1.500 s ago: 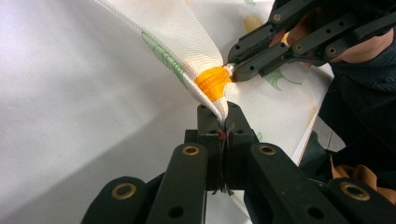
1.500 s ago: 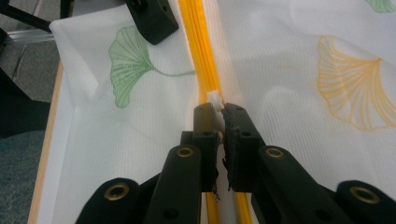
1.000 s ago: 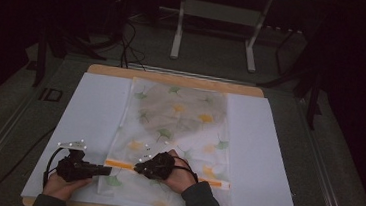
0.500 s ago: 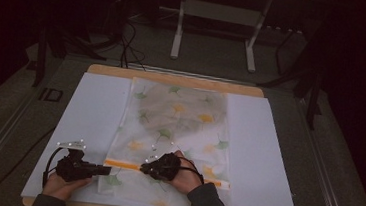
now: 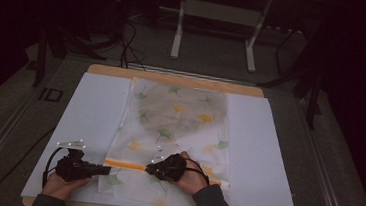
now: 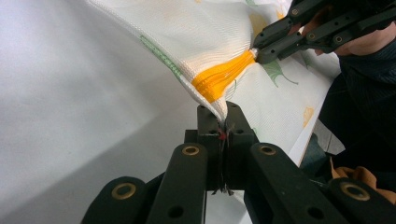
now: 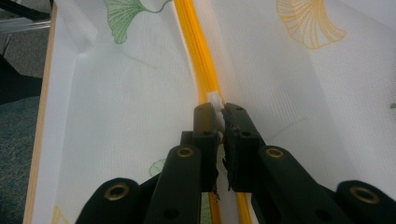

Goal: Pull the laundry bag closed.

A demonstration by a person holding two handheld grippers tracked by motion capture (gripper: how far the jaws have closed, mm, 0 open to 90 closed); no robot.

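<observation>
A white mesh bag (image 5: 179, 118) printed with green and yellow leaves lies flat on the white sheet (image 5: 89, 120). An orange zipper (image 5: 125, 164) runs across its near end. My left gripper (image 5: 107, 168) is shut on the bag's left edge at the zipper's end, and in the left gripper view the fabric (image 6: 187, 37) rises from my left gripper's (image 6: 223, 114) jaws. My right gripper (image 5: 149, 169) is shut on the small white zipper pull (image 7: 215, 99), with the orange zipper (image 7: 196, 42) running away beyond it. The left gripper view also catches the right gripper (image 6: 261, 53) at the zipper.
The sheet covers a wooden board (image 5: 173, 78) whose edge shows at the back and front. Behind the table a metal stand (image 5: 218, 16) is on the dark floor with cables (image 5: 126, 38). Bare white sheet lies left and right of the bag.
My right gripper has crept slightly to the right along the zipper, leaving a bit more orange showing between the two grippers. The left hand has stayed put.
</observation>
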